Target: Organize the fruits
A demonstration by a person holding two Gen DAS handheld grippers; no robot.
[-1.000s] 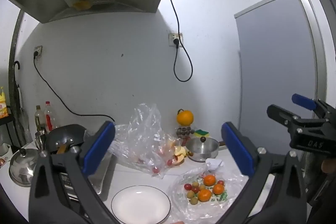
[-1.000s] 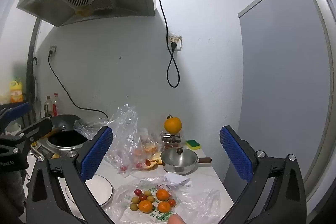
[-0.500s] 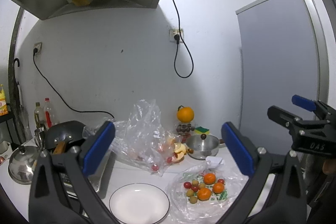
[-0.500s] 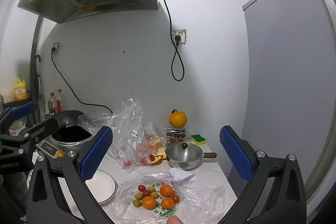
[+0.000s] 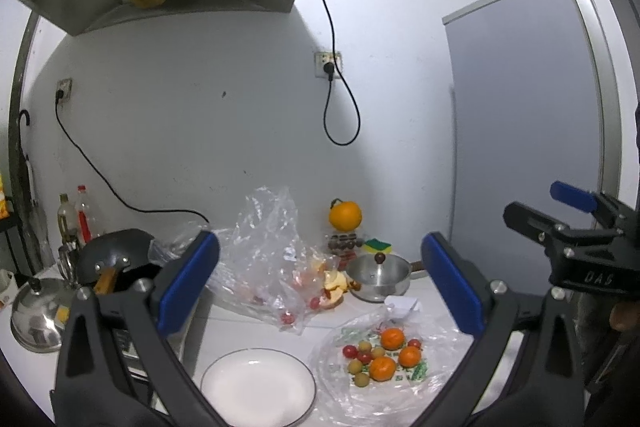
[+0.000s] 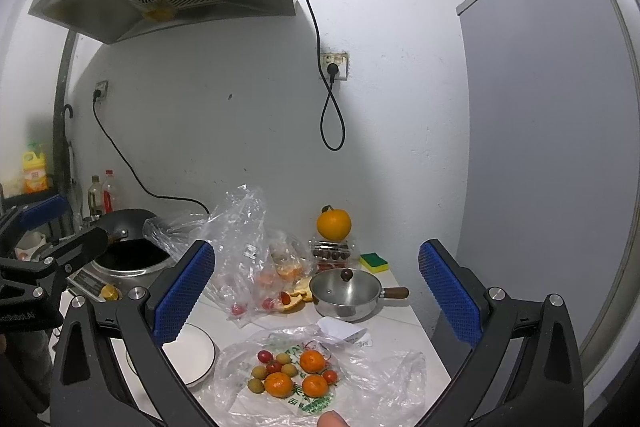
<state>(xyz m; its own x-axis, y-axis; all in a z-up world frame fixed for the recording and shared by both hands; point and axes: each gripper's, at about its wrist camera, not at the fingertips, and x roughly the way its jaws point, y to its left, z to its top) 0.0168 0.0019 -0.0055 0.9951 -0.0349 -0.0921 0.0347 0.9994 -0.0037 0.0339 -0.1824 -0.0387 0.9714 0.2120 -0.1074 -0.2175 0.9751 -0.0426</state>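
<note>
Both grippers hover above the counter, jaws spread wide and empty. The left gripper [image 5: 320,291] frames the work zone. Below it, slightly left, lies an empty white plate [image 5: 258,385], the likely receiving dish. Below and to its right the fruits [image 5: 380,353] rest on a flattened plastic sheet [image 5: 436,379]: three small oranges, red tomatoes and pale round fruits, loosely clustered and touching. The spread sheet keeps them from rolling.

The right gripper [image 6: 316,291] sees the same cluster directly beneath its jaws, with the plate below its left finger. A fingertip [image 6: 332,419] shows at the bottom edge, seemingly on the sheet's near margin, though the view cuts it off.

Beyond the fruits stands a lidded saucepan [image 6: 346,293], handle pointing right toward the counter edge. Left of it a crumpled bag [image 6: 244,251] holds more fruit and peel. Farther back, a large orange [image 6: 334,223] sits atop a small box against the wall.

Open room lies above the plate and cluster; bag, saucepan and right counter edge bound it.
</note>
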